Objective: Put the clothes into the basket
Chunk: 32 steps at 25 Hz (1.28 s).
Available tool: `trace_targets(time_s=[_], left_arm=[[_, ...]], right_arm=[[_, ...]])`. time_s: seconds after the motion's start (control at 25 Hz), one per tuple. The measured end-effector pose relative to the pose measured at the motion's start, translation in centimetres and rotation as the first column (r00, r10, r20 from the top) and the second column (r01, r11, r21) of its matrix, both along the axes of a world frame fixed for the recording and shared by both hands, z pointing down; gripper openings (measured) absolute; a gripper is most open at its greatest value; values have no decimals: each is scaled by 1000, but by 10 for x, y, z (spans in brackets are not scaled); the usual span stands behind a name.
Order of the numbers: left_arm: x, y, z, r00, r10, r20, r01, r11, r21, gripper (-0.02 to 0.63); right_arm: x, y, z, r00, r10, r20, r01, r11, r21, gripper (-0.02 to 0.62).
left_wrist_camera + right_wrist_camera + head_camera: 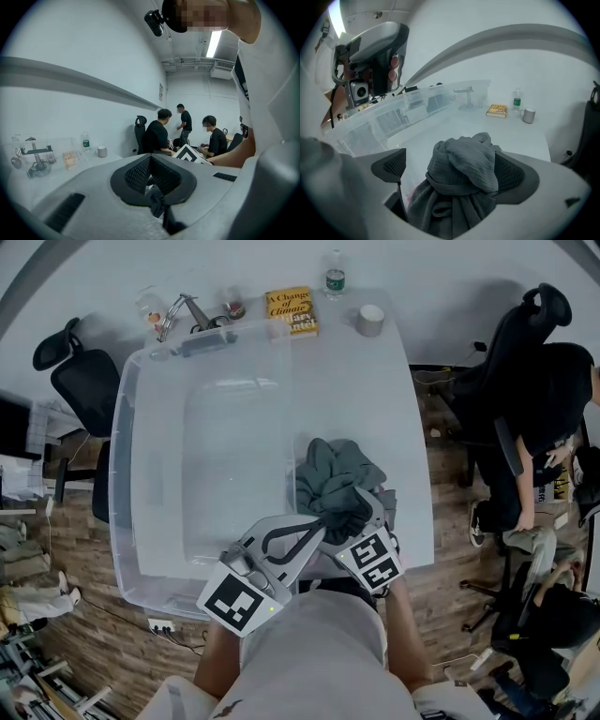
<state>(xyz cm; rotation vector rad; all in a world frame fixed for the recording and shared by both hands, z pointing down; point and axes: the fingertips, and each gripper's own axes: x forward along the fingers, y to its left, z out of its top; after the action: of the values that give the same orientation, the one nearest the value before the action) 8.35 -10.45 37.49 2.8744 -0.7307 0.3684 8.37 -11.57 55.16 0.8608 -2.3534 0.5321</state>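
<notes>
A crumpled heap of grey clothes point(337, 484) lies on the white table point(412, 427), just right of the big clear plastic basket point(141, 427), which holds nothing that I can see. My right gripper point(352, 507) stands open around the heap. In the right gripper view the clothes point(464, 173) fill the gap: the right pad point(513, 176) lies against the cloth and the left pad point(391, 168) is clear of it. My left gripper point(322, 524) is shut, its tips at the heap's near-left edge. In the left gripper view its jaws point(152, 180) meet, with a little grey cloth seen beyond.
At the table's far edge stand a yellow book point(292, 309), a water bottle point(334, 273), a grey mug point(370, 320), a small jar point(233, 306) and a metal stand point(192, 313). A black office chair point(84, 381) is on the left. A seated person point(553, 399) is on the right.
</notes>
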Motion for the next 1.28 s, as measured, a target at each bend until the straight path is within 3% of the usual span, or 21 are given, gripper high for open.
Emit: trace_targets(time_s=[0.36,1.28], left_arm=[[0,-4,5,1000,4,16,-4,1000,-9,6],[0,-8,12,1000,-4,12,4,1000,-26,6]], right_arm=[[-2,-6,31,998,-9,-56,7,999,-46,571],[0,-33,86,961,-4,-278,-2,1000,-24,568]])
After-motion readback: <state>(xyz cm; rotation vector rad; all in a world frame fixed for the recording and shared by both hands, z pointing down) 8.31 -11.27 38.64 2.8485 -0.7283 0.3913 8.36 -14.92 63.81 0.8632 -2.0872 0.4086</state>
